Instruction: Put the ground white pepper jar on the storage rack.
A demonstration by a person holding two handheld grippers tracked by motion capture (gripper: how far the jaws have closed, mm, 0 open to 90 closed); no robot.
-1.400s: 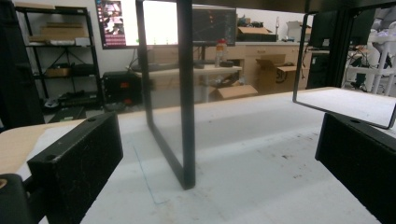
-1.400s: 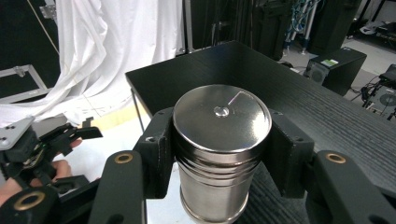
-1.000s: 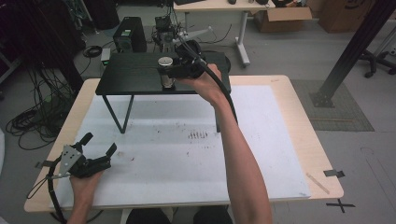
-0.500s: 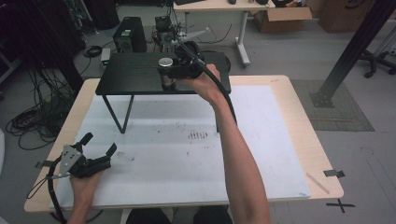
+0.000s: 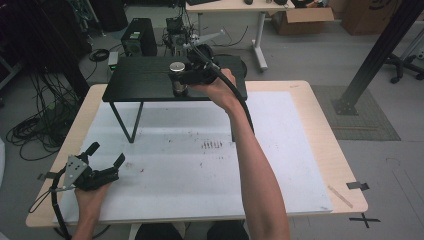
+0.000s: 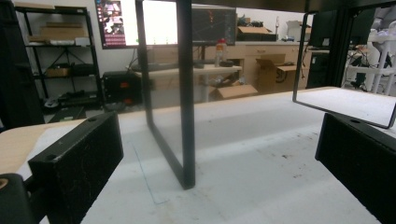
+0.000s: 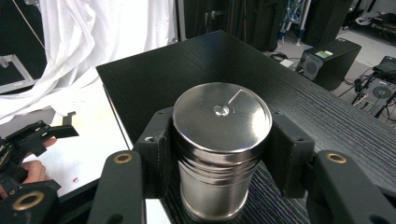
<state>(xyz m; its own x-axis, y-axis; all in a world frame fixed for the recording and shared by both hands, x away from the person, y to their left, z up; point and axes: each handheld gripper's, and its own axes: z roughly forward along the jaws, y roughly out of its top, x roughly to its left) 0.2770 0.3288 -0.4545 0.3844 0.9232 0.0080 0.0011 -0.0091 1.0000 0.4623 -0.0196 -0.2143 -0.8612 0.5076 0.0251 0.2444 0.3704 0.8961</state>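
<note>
Both jaws of the right gripper (image 7: 219, 154) clamp the steel canister (image 7: 220, 144); left gripper (image 5: 102, 162) gapes.

No legible text, label, brand or number is found. A monitor (image 6: 119, 22) beyond the left gripper (image 6: 219, 163) carries coloured content too blurred to be read. A black tape cross (image 5: 368, 219) is marked on the floor.

Black stand's legs (image 6: 184, 116) block the otherwise open white mat (image 5: 200, 170).
</note>
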